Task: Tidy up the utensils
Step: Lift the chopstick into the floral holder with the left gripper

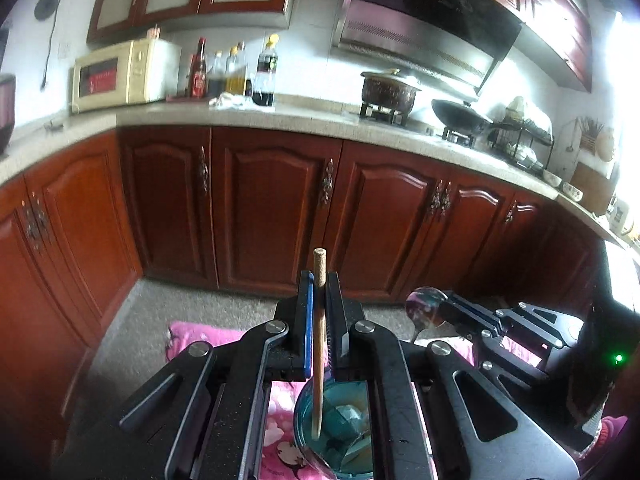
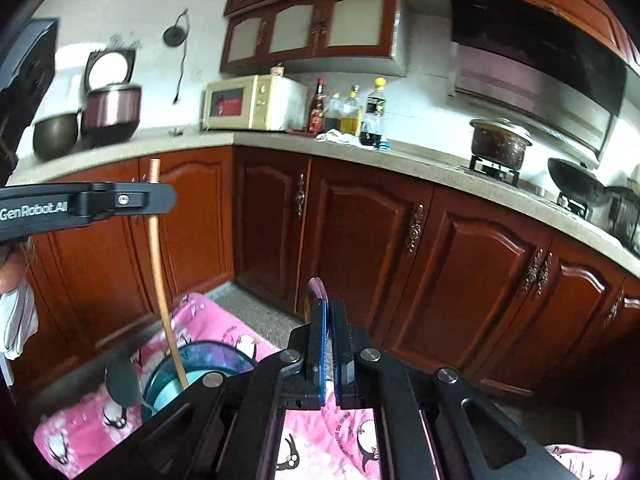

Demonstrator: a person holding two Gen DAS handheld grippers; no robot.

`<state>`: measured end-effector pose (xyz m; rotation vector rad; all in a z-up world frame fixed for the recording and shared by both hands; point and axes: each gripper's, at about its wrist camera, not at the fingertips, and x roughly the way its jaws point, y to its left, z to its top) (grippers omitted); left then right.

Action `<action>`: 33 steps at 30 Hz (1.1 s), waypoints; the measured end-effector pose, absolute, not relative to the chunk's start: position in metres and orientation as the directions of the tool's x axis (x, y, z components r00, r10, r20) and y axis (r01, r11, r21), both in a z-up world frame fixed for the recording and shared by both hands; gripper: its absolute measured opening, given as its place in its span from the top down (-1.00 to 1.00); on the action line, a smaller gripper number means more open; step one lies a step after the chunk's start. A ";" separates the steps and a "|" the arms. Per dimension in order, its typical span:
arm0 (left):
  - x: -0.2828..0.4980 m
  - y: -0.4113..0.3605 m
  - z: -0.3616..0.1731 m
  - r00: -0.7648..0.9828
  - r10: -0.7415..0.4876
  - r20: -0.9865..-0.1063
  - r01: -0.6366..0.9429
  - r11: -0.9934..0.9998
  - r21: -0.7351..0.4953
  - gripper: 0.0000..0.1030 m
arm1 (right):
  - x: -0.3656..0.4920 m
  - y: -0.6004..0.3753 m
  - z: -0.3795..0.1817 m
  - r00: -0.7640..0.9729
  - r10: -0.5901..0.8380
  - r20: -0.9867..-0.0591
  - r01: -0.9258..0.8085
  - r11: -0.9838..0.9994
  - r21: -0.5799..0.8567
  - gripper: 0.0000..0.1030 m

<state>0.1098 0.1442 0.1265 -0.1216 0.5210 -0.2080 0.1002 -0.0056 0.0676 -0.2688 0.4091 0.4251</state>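
Pink penguin-print cloth (image 2: 316,432) on grey floor, red-brown wooden cabinets (image 1: 276,208) behind. Left gripper (image 1: 319,292) clenched on tan wooden chopstick (image 1: 319,360), tip in teal glass cup (image 1: 340,432). Right gripper (image 2: 329,320) clamped on shiny metal spoon (image 2: 314,292).

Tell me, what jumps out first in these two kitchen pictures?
The left hand-held gripper pinches a wooden chopstick, held upright with its lower end dipping into a teal glass cup on the pink penguin cloth. Beside it, the right hand-held gripper clamps a metal spoon, bowl uppermost. Behind runs a long row of reddish wooden cabinets.
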 end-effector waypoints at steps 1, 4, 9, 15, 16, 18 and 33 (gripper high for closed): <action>0.110 0.143 0.123 0.842 -0.229 -0.488 0.165 0.971 -0.171 0.92 | 0.100 -0.004 0.064 0.828 0.345 -0.443 -0.454 0.875 -0.169 0.97; 0.111 0.141 0.113 0.830 -0.231 -0.507 0.162 0.971 -0.177 0.92 | 0.102 0.004 0.053 0.809 0.351 -0.471 -0.475 0.862 -0.174 0.97; 0.112 0.135 0.099 0.806 -0.223 -0.549 0.153 0.973 -0.171 0.92 | 0.104 0.015 0.031 0.759 0.370 -0.537 -0.521 0.838 -0.159 0.96; 0.116 0.136 0.088 0.780 -0.210 -0.589 0.125 0.975 -0.182 0.92 | 0.109 0.012 0.019 0.670 0.429 -0.605 -0.576 0.815 -0.060 0.94; 0.116 0.136 0.086 0.777 -0.208 -0.593 0.122 0.976 -0.183 0.86 | 0.111 0.010 0.018 0.652 0.444 -0.614 -0.583 0.812 -0.033 0.94; 0.115 0.135 0.085 0.780 -0.198 -0.593 0.119 0.978 -0.170 0.66 | 0.112 0.005 0.018 0.638 0.467 -0.612 -0.587 0.810 0.006 0.88; 0.089 0.127 0.103 0.800 -0.117 -0.588 0.079 0.993 -0.091 0.05 | 0.100 -0.033 0.028 0.627 0.499 -0.599 -0.517 0.841 0.161 0.47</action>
